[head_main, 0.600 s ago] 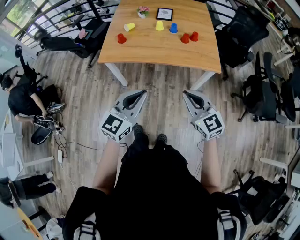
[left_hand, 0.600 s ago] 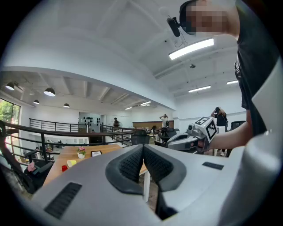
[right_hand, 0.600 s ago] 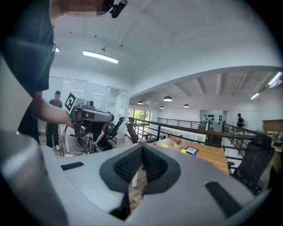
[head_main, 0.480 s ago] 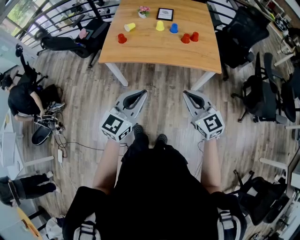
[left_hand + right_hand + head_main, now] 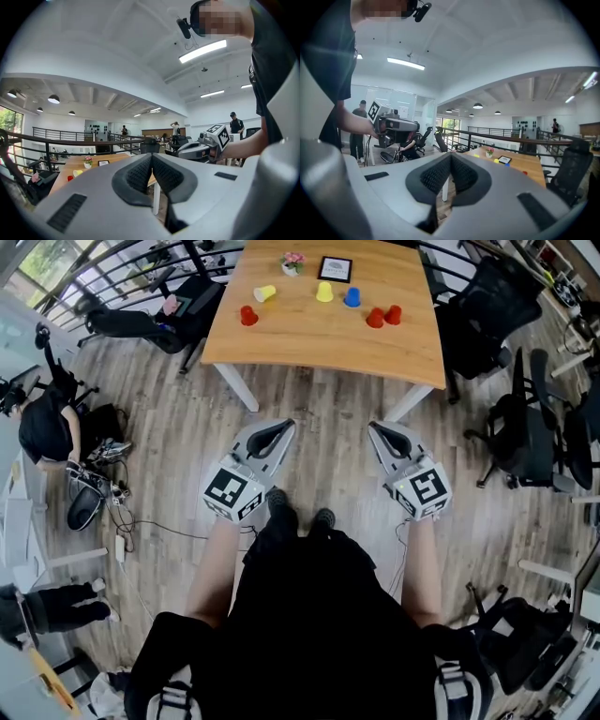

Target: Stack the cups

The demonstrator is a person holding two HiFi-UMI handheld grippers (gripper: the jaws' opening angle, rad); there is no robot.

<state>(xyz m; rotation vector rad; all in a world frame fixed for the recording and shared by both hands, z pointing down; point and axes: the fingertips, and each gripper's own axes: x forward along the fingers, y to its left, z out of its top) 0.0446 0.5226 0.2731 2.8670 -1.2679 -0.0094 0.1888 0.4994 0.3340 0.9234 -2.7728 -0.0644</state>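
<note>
Left gripper [image 5: 278, 431] and right gripper [image 5: 379, 430]: jaws together, empty, held out over floor. Cups [image 5: 324, 292] lie scattered on table [image 5: 319, 348], well ahead — none stacked. Approach step, likely. Next: close in, open jaws, take one cup.

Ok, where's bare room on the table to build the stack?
The near half of the table is bare, in front of every cup. Another gap lies between the left red cup and the right red pair. Crowded: the far edge, with flower pot, picture frame.
</note>
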